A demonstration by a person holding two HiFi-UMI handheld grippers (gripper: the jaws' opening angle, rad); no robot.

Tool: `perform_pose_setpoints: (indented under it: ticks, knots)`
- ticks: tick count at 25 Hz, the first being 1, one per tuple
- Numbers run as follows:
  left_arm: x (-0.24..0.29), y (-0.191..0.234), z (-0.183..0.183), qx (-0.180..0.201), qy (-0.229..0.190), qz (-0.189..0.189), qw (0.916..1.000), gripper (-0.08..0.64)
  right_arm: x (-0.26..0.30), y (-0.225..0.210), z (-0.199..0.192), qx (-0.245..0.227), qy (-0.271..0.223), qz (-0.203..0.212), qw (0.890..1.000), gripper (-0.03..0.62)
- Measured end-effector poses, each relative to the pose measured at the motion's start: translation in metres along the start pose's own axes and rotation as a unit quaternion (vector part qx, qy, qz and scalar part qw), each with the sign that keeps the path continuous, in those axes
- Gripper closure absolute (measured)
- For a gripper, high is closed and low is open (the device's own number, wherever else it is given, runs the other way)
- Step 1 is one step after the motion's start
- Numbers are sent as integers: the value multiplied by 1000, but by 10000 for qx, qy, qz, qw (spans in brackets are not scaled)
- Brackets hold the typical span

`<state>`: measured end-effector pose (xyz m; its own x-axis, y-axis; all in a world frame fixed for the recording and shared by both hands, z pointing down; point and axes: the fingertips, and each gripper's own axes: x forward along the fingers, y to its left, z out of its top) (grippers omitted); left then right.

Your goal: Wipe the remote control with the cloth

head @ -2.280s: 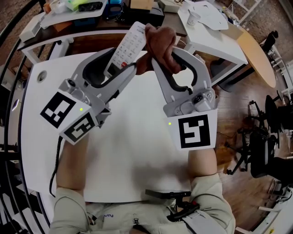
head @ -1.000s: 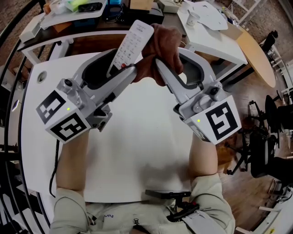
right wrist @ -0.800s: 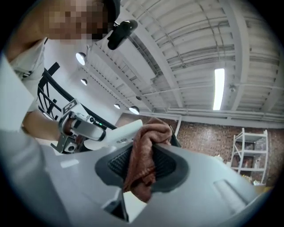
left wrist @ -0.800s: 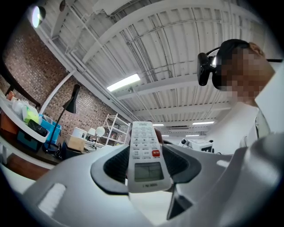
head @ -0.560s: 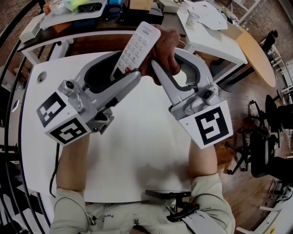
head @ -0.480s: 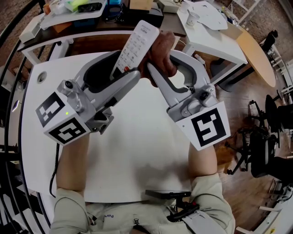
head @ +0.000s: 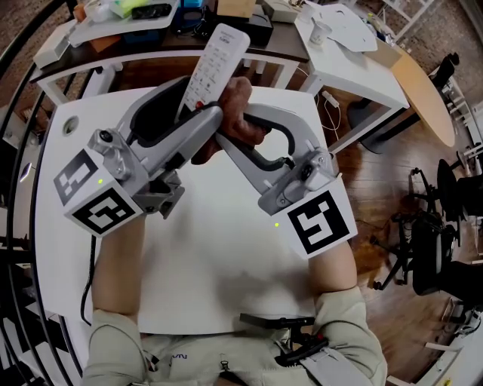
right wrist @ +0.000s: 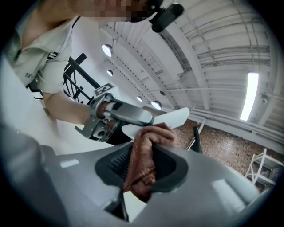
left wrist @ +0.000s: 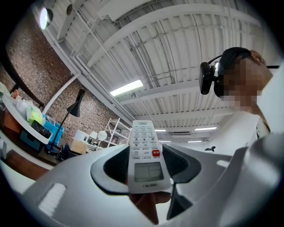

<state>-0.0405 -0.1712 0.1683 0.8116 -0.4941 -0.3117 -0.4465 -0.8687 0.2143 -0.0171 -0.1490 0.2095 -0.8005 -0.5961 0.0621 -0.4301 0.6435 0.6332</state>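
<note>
A white remote control [head: 216, 62] stands tilted up and away, its lower end clamped in my left gripper [head: 198, 107]. In the left gripper view the remote [left wrist: 144, 155] shows its buttons and display, with the jaws of the left gripper [left wrist: 146, 184] on either side. My right gripper [head: 229, 127] is shut on a bunched brown cloth [head: 237, 109]. The cloth presses against the remote's lower back, just beside the left jaws. In the right gripper view the cloth [right wrist: 143, 162] fills the right gripper [right wrist: 141, 179], and the remote's plain back [right wrist: 165, 120] lies behind it.
Both grippers hover over a white table [head: 226, 256]. A black clamp-like object [head: 281, 323] lies at its near edge. A cluttered dark desk [head: 136, 15] and a second white table [head: 355, 53] stand beyond. A black chair [head: 430, 241] is on the wooden floor at right.
The right gripper has slid down and left with the cloth, from the remote's upper part to its lower end, and has rolled. The left gripper and remote have barely shifted.
</note>
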Motion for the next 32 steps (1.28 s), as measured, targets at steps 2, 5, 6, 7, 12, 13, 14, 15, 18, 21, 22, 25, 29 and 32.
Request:
perform_pose_setpoints:
  ticks: [2, 5, 6, 7, 12, 13, 14, 15, 18, 21, 22, 25, 29, 32]
  knots:
    - [-1, 1, 1, -20, -19, 20, 10000, 316, 2, 9, -3, -114, 95, 223, 9996, 489]
    - [-2, 2, 2, -36, -54, 39, 10000, 316, 3, 18, -4, -241, 146, 455, 9986, 489]
    - [-2, 3, 3, -41, -64, 43, 10000, 316, 3, 20, -4, -260, 148, 512, 9982, 489]
    - [-2, 3, 3, -45, -73, 46, 10000, 316, 3, 22, -4, -274, 146, 561, 9979, 489]
    - [-3, 3, 4, -35, -88, 43, 9999, 316, 0, 18, -6, -347, 186, 595, 9974, 489]
    - [-2, 2, 4, -20, -76, 33, 10000, 316, -1, 13, -6, -332, 199, 526, 9979, 489]
    - [-2, 1, 3, -1, -55, 16, 10000, 316, -3, 7, -7, -288, 204, 418, 9985, 489]
    - [-1, -1, 2, 17, -28, -14, 10000, 316, -5, 0, -8, -206, 191, 273, 9992, 489]
    - [4, -10, -1, 24, 54, -254, 9997, 316, -9, -26, -6, 167, 34, -330, 9993, 489]
    - [8, -18, -6, -2, 147, -467, 9988, 316, -14, -52, -5, 441, -82, -936, 9946, 488]
    - [9, -19, -8, -13, 184, -501, 9986, 316, -16, -60, -6, 529, -120, -1087, 9926, 489]
    - [10, -23, -17, 3, 330, -531, 9980, 316, -23, -74, -6, 681, -237, -1339, 9884, 489]
    - [14, -31, -25, 2, 463, -676, 9966, 316, -20, -75, -6, 629, -279, -1329, 9887, 488]
    - [15, -31, -25, -27, 460, -676, 9966, 316, -14, -66, -4, 574, -278, -1168, 9911, 489]
